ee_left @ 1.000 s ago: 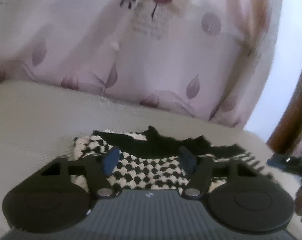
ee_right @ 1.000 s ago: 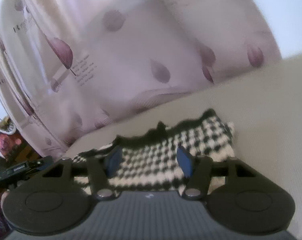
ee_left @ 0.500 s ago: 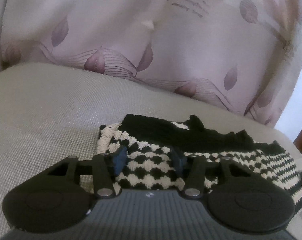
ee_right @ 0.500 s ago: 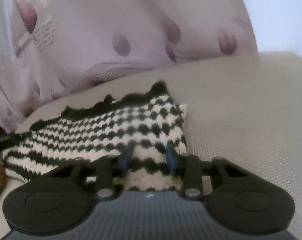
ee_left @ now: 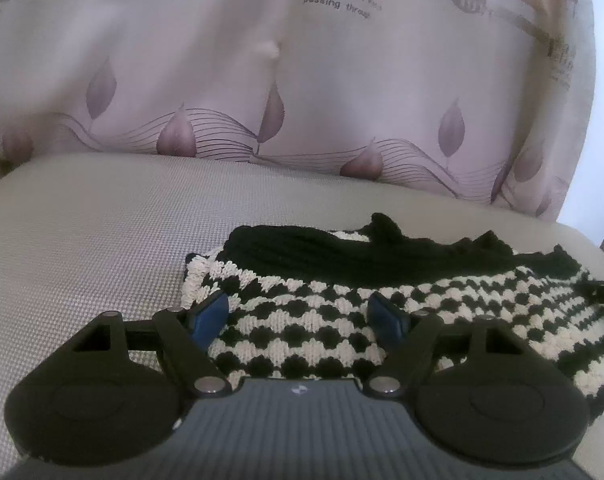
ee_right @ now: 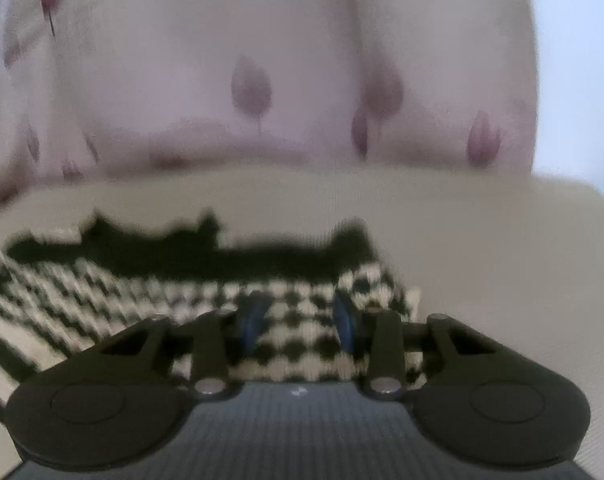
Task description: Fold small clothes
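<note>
1. A black-and-cream checked knitted garment (ee_left: 342,312) lies flat on a beige cushion (ee_left: 94,240). Its black ribbed band runs along the far edge.
2. A pale curtain (ee_left: 262,80) printed with mauve leaves and lettering hangs behind the cushion, at the far side.
3. The left gripper (ee_left: 300,316) sits low over the garment's near left corner. Its jaws are wide apart and opening. The knit lies between the blue pads (ee_left: 210,316), which do not press on it.
4. In the right wrist view the picture is blurred. The right gripper (ee_right: 298,316) sits over the garment's (ee_right: 142,292) near right corner, close to the right edge.
5. The right jaws stand narrow, with a strip of checked knit between the blue pads (ee_right: 254,316). The blur hides whether they are clamped on the fabric, so I cannot tell.
6. The garment spans the cushion (ee_right: 482,248) from left to right, with bare cushion beyond both ends.
</note>
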